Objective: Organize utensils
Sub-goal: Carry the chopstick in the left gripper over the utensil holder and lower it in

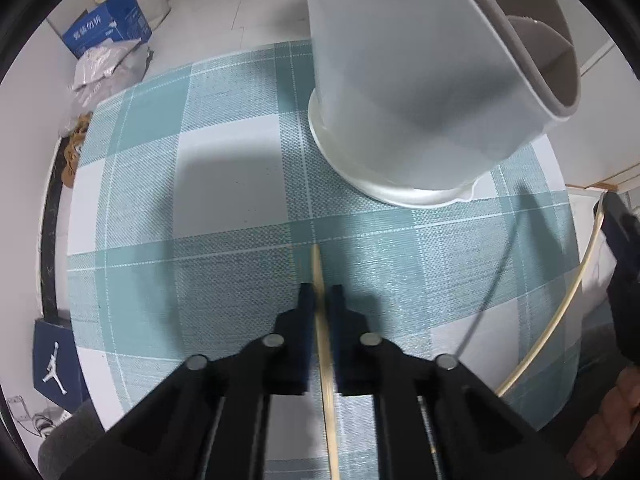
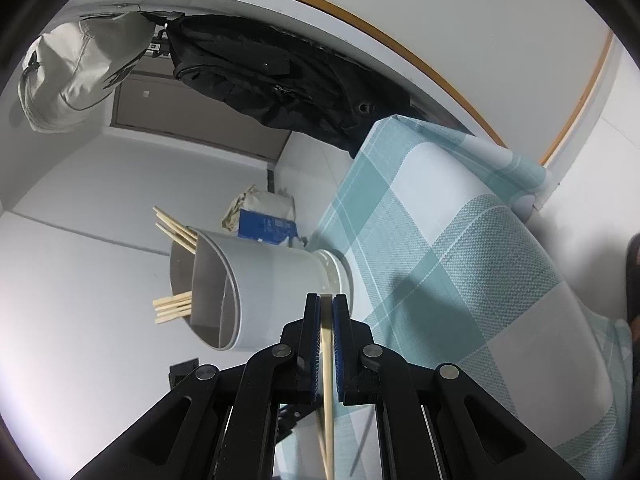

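A white utensil holder point(image 1: 404, 80) stands on a teal checked tablecloth point(image 1: 224, 208). In the right wrist view the holder point(image 2: 276, 280) has a divider and several wooden chopsticks point(image 2: 174, 307) poking out of it. My left gripper point(image 1: 321, 294) is shut on a wooden chopstick point(image 1: 325, 344) just above the cloth, a short way in front of the holder. My right gripper point(image 2: 327, 300) is shut on another chopstick point(image 2: 327, 364), close beside the holder's wall. That gripper point(image 1: 618, 236) and its chopstick point(image 1: 560, 316) show at the right edge of the left wrist view.
A blue carton point(image 1: 108, 26) and plastic bags point(image 1: 108, 68) sit on the floor beyond the table's far edge. A dark box with a white logo point(image 1: 56, 364) lies at the left. A black bag point(image 2: 272, 76) and a grey bag point(image 2: 76, 68) hang on the wall.
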Motion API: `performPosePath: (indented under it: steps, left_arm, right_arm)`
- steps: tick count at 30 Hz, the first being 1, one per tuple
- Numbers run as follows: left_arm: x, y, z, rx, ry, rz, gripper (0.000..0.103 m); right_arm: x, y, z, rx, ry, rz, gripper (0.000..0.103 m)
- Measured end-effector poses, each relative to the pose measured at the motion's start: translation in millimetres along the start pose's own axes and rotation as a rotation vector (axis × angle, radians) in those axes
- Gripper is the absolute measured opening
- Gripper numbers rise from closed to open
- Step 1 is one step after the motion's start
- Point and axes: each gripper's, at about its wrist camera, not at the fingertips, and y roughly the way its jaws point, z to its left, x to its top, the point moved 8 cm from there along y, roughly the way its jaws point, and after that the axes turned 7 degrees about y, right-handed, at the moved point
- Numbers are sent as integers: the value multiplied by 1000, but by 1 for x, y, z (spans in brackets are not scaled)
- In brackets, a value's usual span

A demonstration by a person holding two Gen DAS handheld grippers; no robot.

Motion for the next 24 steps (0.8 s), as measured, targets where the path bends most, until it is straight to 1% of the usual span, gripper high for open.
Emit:
performPosePath:
  steps: [3,8,14,17,21,24]
  left_arm:
    - [1,2,2,-16,-27,-6,1]
    - [2,0,5,-45,-28,-31,1]
    - [4,-29,10,-67,-22,-155,1]
    - [5,-44,8,-68,-13,-214,1]
    - [1,-73,-5,-82,4,-328,1]
    - [1,-85,-18,-72,37,-383,1]
  right_arm:
    - [0,0,-3,-5,7,4,5]
    - [-3,-1,-4,-25,-11,3,5]
    - [-9,1,-4,-42,-34,21,5]
    - [-15,5,-2,-52,-67,40,5]
    - [-24,6,12,-66,-176,40,5]
    - [-31,3,26,-64,-270,17,5]
